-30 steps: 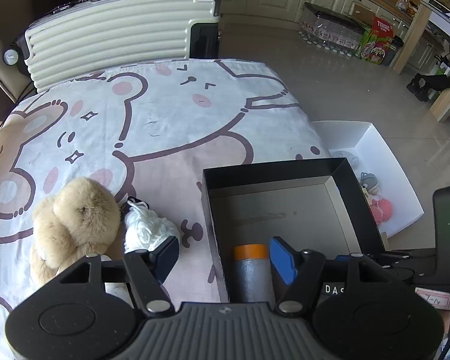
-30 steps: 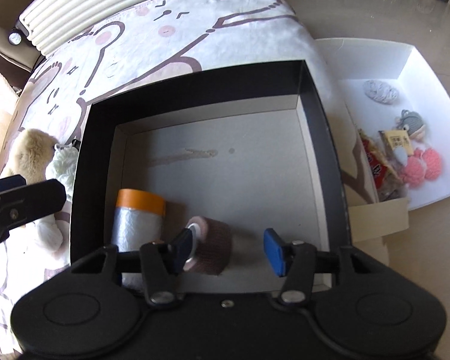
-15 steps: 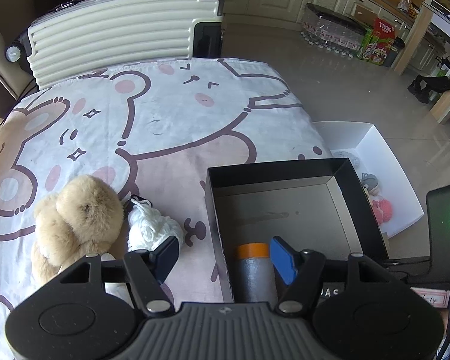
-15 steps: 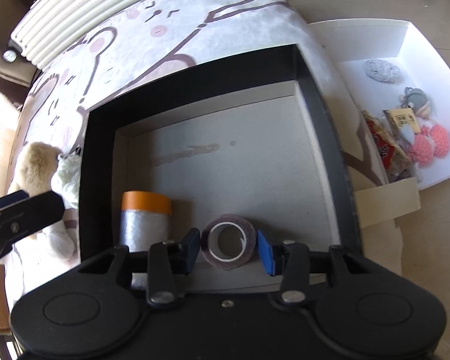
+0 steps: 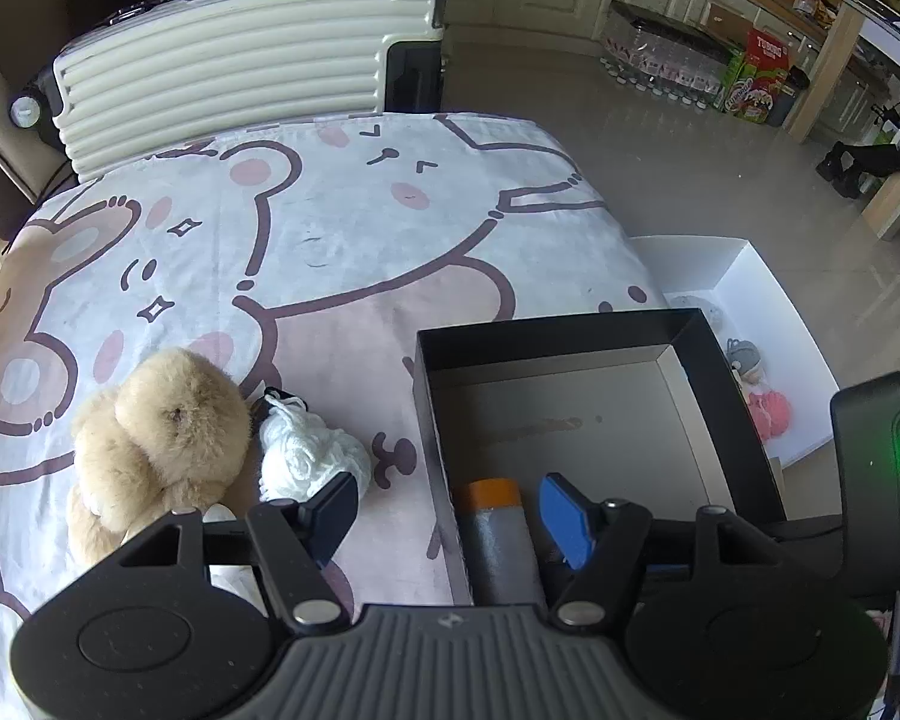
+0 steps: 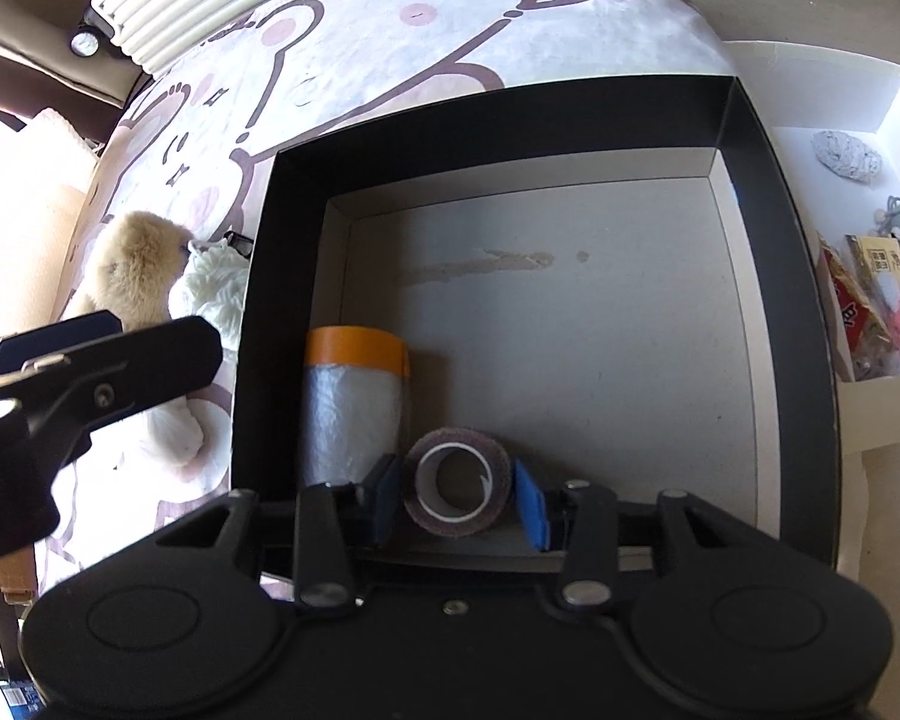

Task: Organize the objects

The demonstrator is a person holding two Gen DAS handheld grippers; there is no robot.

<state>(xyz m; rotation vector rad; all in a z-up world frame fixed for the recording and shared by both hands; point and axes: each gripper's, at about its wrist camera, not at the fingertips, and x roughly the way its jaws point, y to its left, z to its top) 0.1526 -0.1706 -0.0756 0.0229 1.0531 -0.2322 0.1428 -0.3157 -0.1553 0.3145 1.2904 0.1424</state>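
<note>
The right gripper [image 6: 457, 495], a second ago standing wider beside the brown tape roll [image 6: 457, 491], has now drawn in around it, its blue pads appearing to touch the roll's sides though the contact is hard to see, so the roll seems gripped at the near wall of the black box [image 6: 810, 312], just right of the orange-capped roll [image 6: 354, 402]. The left gripper [image 5: 444, 510] hangs unmoved and half-wide with nothing between its jaws, straddling the box's left wall. Most of the box floor beyond lies bare; further off sit the plush bear [image 5: 156, 438], white yarn [image 5: 312, 450] and white tray [image 6: 840, 90].
</note>
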